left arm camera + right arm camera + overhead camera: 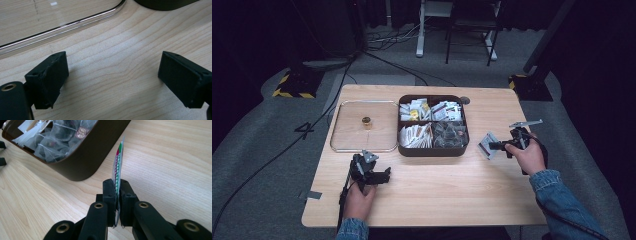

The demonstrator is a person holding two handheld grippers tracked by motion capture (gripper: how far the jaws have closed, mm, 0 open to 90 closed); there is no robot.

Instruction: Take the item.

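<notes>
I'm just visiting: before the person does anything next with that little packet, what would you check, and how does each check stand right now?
1. Packet pinched firmly in right gripper: ok.
2. Packet clear of the brown box: ok, it is beside the box, over the table.
3. Left gripper free: ok, jaws apart, nothing between.
4. Clear lid out of the way: ok, left of the box.
5. Where the packet belongs: cannot tell.

The high view looks forward and down from the person's side, taking in the whole bench (432,200) from well back. The left gripper view sits very low and close over the wood, facing what seems to be the clear tray's (75,23) edge. The right gripper view, equally close, shares the brown box (82,157) with the high view.
</notes>
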